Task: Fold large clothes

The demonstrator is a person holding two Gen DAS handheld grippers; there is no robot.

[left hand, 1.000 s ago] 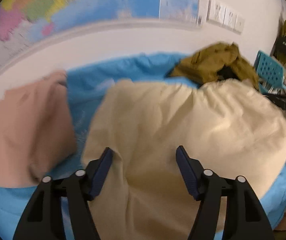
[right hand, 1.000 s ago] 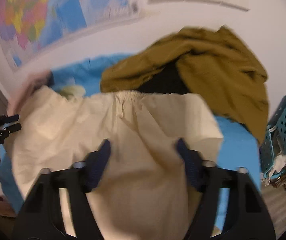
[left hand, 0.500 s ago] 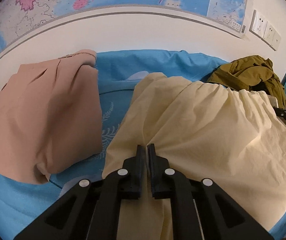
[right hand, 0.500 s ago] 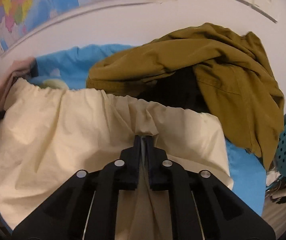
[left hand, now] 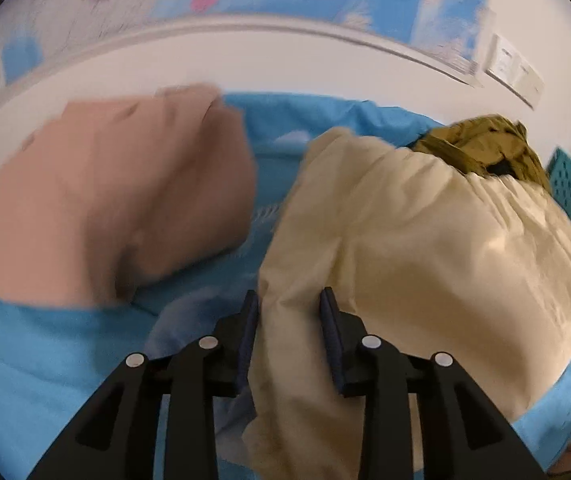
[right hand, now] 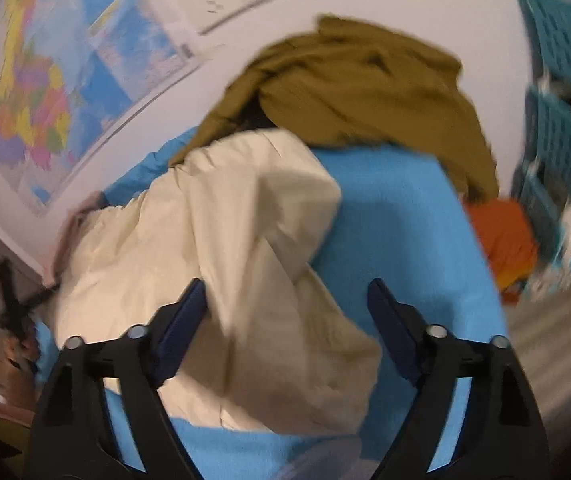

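Observation:
A large cream garment (left hand: 425,240) lies bunched on the blue cloth-covered table (left hand: 45,360). It also shows in the right wrist view (right hand: 225,240), folded over toward the left. My left gripper (left hand: 290,308) is partly open, its jaws either side of a fold at the garment's near edge. My right gripper (right hand: 285,292) is wide open and empty just above the garment's near right part.
A tan-pink garment (left hand: 105,200) lies folded at the table's left. An olive garment (right hand: 365,88) is heaped at the back against the wall, also in the left wrist view (left hand: 485,148). Teal baskets (right hand: 557,120) and an orange cloth (right hand: 505,240) sit to the right.
Both grippers were shut on the cream garment half a second ago. Both have opened, the right one wide. The garment's right side now lies folded over, baring blue table.

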